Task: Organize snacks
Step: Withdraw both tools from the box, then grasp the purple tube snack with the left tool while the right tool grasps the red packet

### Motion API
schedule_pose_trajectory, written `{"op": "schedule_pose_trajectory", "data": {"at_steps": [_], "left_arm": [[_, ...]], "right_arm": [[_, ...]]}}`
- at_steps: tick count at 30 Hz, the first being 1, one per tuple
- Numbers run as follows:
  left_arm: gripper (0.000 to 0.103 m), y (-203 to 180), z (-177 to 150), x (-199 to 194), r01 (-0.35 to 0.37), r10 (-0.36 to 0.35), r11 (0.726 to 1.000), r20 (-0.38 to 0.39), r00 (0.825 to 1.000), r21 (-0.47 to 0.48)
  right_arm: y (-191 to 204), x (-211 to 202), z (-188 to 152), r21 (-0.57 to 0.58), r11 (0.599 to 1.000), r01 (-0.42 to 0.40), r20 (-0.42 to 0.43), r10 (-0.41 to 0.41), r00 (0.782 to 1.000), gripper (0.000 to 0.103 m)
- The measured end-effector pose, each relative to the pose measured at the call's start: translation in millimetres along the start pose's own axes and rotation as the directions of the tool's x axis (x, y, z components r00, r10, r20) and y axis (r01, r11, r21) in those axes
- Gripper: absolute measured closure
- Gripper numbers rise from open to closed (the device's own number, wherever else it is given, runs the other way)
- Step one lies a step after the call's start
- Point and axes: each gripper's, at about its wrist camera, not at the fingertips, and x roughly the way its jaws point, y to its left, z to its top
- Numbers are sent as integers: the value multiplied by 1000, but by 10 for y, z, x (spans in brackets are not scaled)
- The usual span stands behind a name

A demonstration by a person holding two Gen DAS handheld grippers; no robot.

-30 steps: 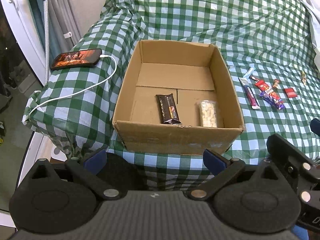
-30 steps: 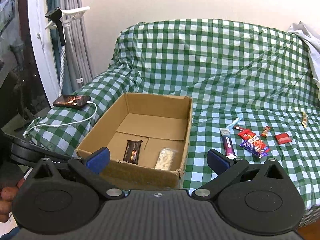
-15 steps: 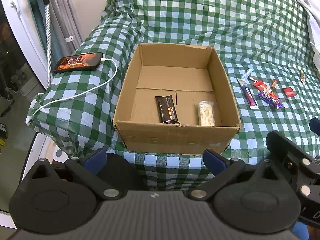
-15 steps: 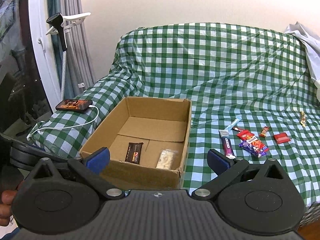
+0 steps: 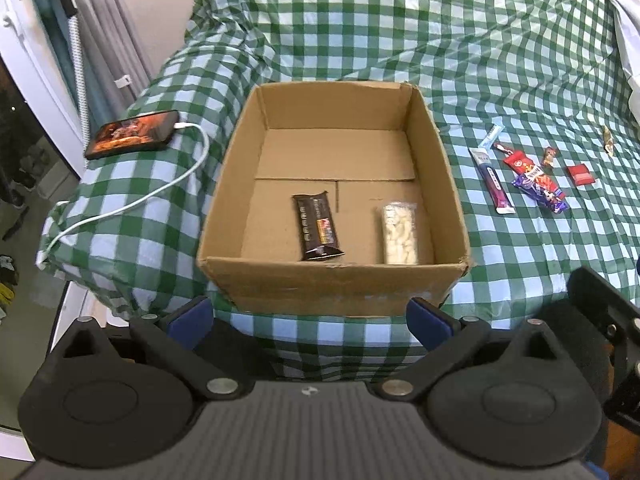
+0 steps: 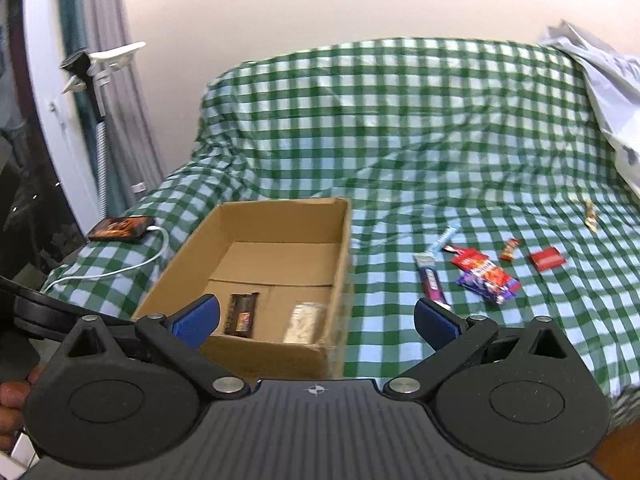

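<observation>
An open cardboard box (image 5: 332, 288) (image 6: 272, 216) stands on the green checked cloth. Inside lie a dark chocolate bar (image 5: 318, 226) (image 6: 241, 314) and a clear pack of pale snacks (image 5: 400, 232) (image 6: 306, 322). To its right lie loose snacks: a purple stick (image 5: 493, 182) (image 6: 431, 282), a red and purple wrapper pile (image 5: 536, 182) (image 6: 486, 276), a small red packet (image 5: 582, 174) (image 6: 546, 258) and a small candy (image 5: 550, 156) (image 6: 510, 249). My left gripper (image 5: 308, 318) is open and empty, before the box's near wall. My right gripper (image 6: 316, 322) is open and empty, held back from the box.
A phone (image 5: 132, 140) (image 6: 120, 228) on a white cable (image 5: 160, 192) lies left of the box near the cloth's edge. A gold wrapper (image 5: 608, 140) (image 6: 590, 216) lies far right. A white cloth (image 6: 600, 92) hangs at the right. A stand (image 6: 90, 80) and curtains are left.
Both grippers have drawn back and tilted up, so the box and snacks sit lower and smaller in the right wrist view. Nothing on the cloth has moved.
</observation>
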Motion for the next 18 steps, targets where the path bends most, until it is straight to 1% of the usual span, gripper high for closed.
{"op": "schedule_pose_trajectory", "data": {"at_steps": [5, 8, 14, 16, 18], "left_arm": [[0, -311, 213, 148, 16, -15, 999, -21, 1000, 41], [0, -571, 358, 242, 43, -40, 996, -30, 999, 75], [0, -1178, 683, 532, 87, -79, 985, -58, 995, 148], [0, -1376, 818, 708, 115, -103, 982, -85, 991, 149], [0, -1575, 962, 934, 120, -103, 983, -124, 987, 138]], "right_arm": [[-467, 127, -18, 77, 994, 75, -28, -73, 997, 1], [-785, 198, -24, 121, 984, 130, -41, -126, 991, 1], [-1458, 359, -32, 194, 949, 249, -72, -239, 968, 1], [-1643, 451, -28, 191, 939, 285, -78, -275, 958, 1], [-1850, 569, -16, 191, 931, 313, -88, -301, 950, 1]]}}
